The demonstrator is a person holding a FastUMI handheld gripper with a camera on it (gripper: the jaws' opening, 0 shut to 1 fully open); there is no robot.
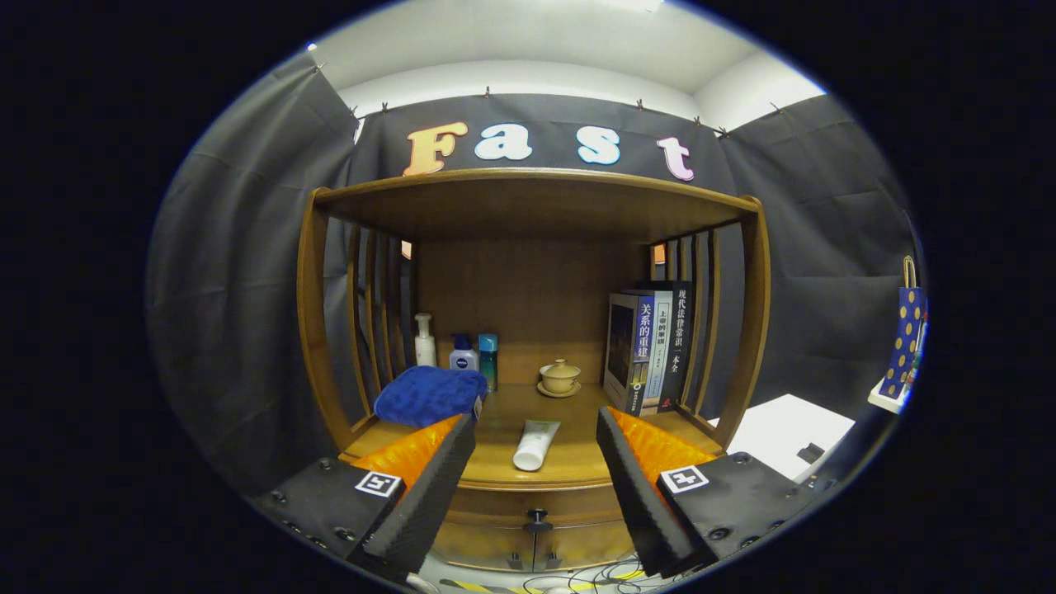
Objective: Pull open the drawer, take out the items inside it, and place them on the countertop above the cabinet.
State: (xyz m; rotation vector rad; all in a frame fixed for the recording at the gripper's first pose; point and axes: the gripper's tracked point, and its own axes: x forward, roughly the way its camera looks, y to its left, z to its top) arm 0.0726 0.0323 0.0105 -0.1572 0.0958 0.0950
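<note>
A wooden cabinet stands ahead of me, its countertop [569, 412] under a roofed shelf. Below the countertop's front edge is the drawer front [536, 505], closed, with a small dark knob [538, 520] at its middle. My gripper [536, 429] is open, fingers spread wide with nothing between them. A white tube [535, 445] lies on the countertop between and just beyond the fingertips. The knob sits low between the fingers, some way ahead. The drawer's inside is hidden.
A blue folded cloth [431, 394] lies at the countertop's left, with three bottles [462, 351] behind it. A lidded tea cup on a saucer [559, 378] stands at the back. Books [648, 346] stand upright on the right. A white surface [784, 429] and a dotted bag [907, 338] are off right.
</note>
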